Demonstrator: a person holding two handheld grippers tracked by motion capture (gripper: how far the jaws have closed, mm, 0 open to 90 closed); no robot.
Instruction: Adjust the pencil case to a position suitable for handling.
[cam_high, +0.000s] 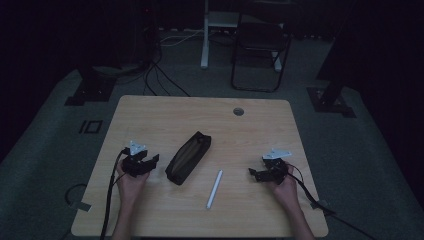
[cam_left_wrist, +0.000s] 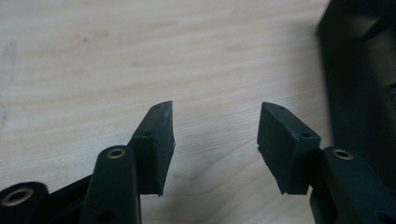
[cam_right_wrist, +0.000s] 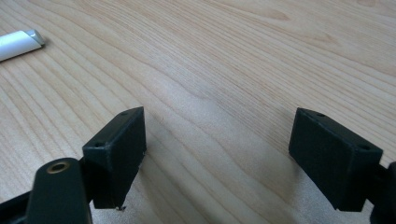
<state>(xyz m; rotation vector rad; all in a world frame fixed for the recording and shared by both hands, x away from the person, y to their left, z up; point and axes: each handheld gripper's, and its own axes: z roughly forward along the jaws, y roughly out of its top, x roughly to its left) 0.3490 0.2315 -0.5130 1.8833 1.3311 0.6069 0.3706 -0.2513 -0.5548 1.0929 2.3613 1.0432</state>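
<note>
left gripper (cam_high: 150, 161) sits lower left of the high view, jaws spread apart with nothing between them, tips aimed right toward the black pencil case (cam_high: 188, 157). the left gripper view backs this: both black pads (cam_left_wrist: 156, 144) are parted over bare wood, and the dark case edge (cam_left_wrist: 364, 84) is at the right edge of the frame, just beside the right-hand jaw but not touching. looks staged to steady or grab the case, probably its near end. the left hand (cam_high: 131, 181) wraps the gripper body from below, forearm coming up from the bottom edge, wrist fairly straight, cable (cam_high: 109, 195) trailing down the left side.

right gripper (cam_high: 256, 173) is lower right of the high view, jaws also released and wide, holding nothing, tips pointing left toward the white pen (cam_high: 214, 189). in the right gripper view the pen end (cam_right_wrist: 18, 43) shows in the upper left corner, well apart from the pads (cam_right_wrist: 119, 154). likely lined up to go for the pen next. right hand (cam_high: 286, 186) grips from behind, forearm angled in from bottom right.

pencil case lies diagonal at centre of the wooden table (cam_high: 150, 115), zip opening facing up, looks partly open, hard to tell in the dim light. pen lies loose just right of and below it, apart from the case. judgement: pen goes into the case, nothing started yet.
</note>
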